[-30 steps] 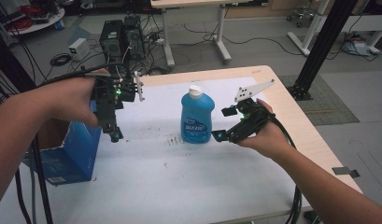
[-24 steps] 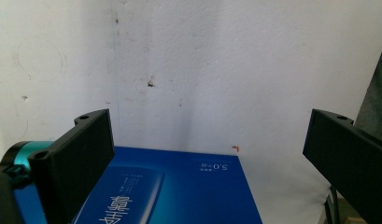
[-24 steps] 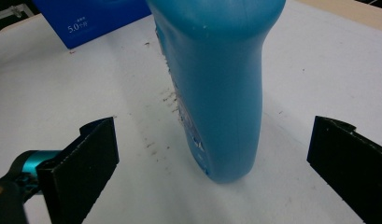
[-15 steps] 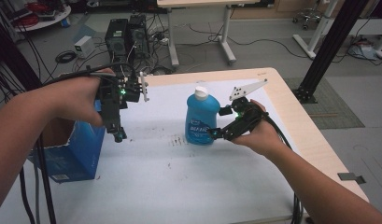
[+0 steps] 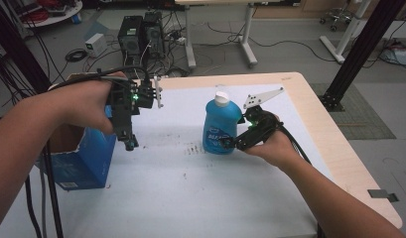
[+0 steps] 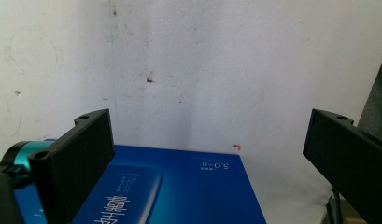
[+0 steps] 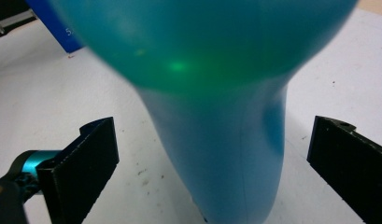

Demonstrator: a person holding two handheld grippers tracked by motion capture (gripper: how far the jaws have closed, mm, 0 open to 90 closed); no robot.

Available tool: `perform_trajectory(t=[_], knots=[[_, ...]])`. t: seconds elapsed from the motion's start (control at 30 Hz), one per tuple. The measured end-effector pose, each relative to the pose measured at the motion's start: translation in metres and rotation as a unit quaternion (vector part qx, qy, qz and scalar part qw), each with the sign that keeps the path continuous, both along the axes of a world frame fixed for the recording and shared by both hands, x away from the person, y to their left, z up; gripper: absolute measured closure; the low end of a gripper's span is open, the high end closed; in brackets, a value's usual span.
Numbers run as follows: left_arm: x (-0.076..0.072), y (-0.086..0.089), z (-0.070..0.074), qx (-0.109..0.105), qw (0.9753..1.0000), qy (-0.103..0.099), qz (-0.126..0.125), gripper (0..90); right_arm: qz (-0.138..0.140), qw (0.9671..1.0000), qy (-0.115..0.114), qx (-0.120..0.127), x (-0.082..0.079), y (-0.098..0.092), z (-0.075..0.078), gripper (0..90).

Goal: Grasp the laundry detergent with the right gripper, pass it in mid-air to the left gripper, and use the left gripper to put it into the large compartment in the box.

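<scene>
The right gripper (image 5: 229, 144) straddled the blue bottle (image 5: 220, 126), jaws wide apart, needing only to squeeze; the left gripper (image 5: 129, 145) hovered open above the blue box (image 5: 81, 161).

Both grippers are black, each with a small green light glowing on its body and two flat, blocky black jaws with a screw hole near the top. The left gripper (image 5: 129, 144) trails thick black cables, and the right gripper (image 5: 229, 144) carries a grey three-cornered plate dotted with small holes. A teal metal part sits beside one jaw on each, and both forearms are bare, with no sleeves.
</scene>
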State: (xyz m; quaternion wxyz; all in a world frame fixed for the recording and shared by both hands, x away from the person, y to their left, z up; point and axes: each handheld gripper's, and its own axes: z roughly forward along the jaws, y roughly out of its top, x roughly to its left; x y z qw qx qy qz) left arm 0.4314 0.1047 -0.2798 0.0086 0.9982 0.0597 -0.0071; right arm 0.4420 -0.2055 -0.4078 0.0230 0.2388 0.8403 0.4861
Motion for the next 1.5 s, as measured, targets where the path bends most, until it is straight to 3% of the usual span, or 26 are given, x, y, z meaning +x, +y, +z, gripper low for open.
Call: perform_trajectory(t=[0.67,0.83,1.17,1.23,1.5], knots=[[0.002,0.004,-0.003,-0.001,1.0,0.001,0.006,1.9,0.006,0.9993,-0.019,0.032,0.005,0.011,-0.005,4.1],[0.002,0.005,-0.002,-0.001,1.0,0.001,0.006,1.9,0.012,0.9989,-0.026,0.038,0.004,0.012,-0.004,12.8],[0.002,0.006,-0.003,-0.001,1.0,0.002,0.008,1.9,0.013,0.9984,-0.031,0.046,0.004,0.01,-0.003,19.6],[0.003,0.006,-0.003,0.0,1.0,0.002,0.005,1.9,0.018,0.9983,-0.032,0.046,0.004,0.009,-0.003,25.5],[0.003,0.004,-0.003,-0.002,1.0,0.002,0.006,1.9,0.019,0.9982,-0.035,0.046,0.004,0.01,-0.004,27.8]])
